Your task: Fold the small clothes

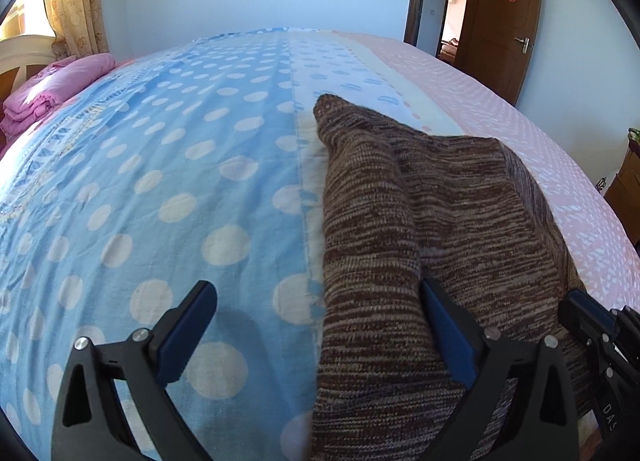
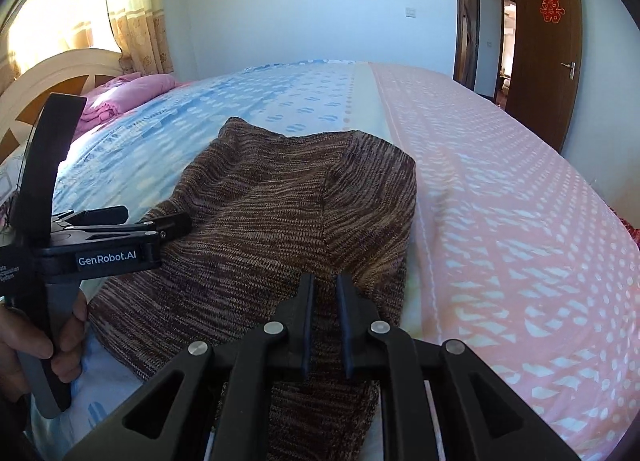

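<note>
While the bed (image 1: pixel 160 165) is filling nearly all of both views, its blue dotted sheet is lying wide and bare across the left of my left wrist view, and its pink patterned half (image 2: pixel 520 221) is stretching clear along the right of my right wrist view. At the far edge the bed is meeting a pale wall, with a brown door (image 2: pixel 548 53) standing open at upper right and a curtain (image 2: pixel 132 21) glowing at upper left. A folded pink blanket (image 1: pixel 52 89) is sitting by the headboard at the left edge, well apart from my work.

The brown knit garment (image 2: pixel 280 213) is lying in the middle of the bed, over the seam between blue and pink, running from centre frame down to the bottom edge. Its far corner is pointing toward the wall.

On the door a red paper character is showing. On the side of my left gripper (image 1: pixel 316 325), seen at the left of the right wrist view, I am reading "GenRobot.AI".

My left gripper is pointing down at the bed, released, jaws spread wide; the garment's near left fold is lying between them, with one finger over bare blue sheet. My left hand (image 2: pixel 36 337) is wrapping the handle. My right gripper (image 2: pixel 325 293) is angling down, clenched on the garment's near edge.
</note>
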`<state>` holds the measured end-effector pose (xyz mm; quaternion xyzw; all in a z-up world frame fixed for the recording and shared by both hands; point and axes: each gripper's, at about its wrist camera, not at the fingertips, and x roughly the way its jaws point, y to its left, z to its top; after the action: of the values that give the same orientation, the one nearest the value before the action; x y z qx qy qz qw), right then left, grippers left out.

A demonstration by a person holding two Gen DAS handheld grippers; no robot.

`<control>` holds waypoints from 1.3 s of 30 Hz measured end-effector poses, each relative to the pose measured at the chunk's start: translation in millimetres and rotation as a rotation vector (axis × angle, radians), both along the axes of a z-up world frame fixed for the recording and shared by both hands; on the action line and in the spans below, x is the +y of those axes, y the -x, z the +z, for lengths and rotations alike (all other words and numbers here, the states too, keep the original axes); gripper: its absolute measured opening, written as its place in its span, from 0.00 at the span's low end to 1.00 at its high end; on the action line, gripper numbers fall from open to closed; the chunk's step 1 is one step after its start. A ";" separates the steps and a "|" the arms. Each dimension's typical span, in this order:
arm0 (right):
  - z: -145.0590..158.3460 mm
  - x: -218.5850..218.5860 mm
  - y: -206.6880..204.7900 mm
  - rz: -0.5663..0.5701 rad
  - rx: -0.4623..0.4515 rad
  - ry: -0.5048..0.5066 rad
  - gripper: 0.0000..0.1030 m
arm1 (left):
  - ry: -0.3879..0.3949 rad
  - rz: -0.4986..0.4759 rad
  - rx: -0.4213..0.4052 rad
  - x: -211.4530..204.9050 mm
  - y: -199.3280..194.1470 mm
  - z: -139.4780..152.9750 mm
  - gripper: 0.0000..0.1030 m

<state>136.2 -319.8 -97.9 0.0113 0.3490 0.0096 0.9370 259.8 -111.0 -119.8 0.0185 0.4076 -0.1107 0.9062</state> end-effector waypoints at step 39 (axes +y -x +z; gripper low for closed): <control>-4.4 -103.2 -32.4 -0.186 0.026 -0.549 0.51 | 0.264 -0.134 0.156 -21.5 -61.8 -9.0 0.75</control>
<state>168.5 -423.0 -102.3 0.2965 0.3429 0.0174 0.8912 321.6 -132.4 -128.8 -0.0823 0.4563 -0.2245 0.8571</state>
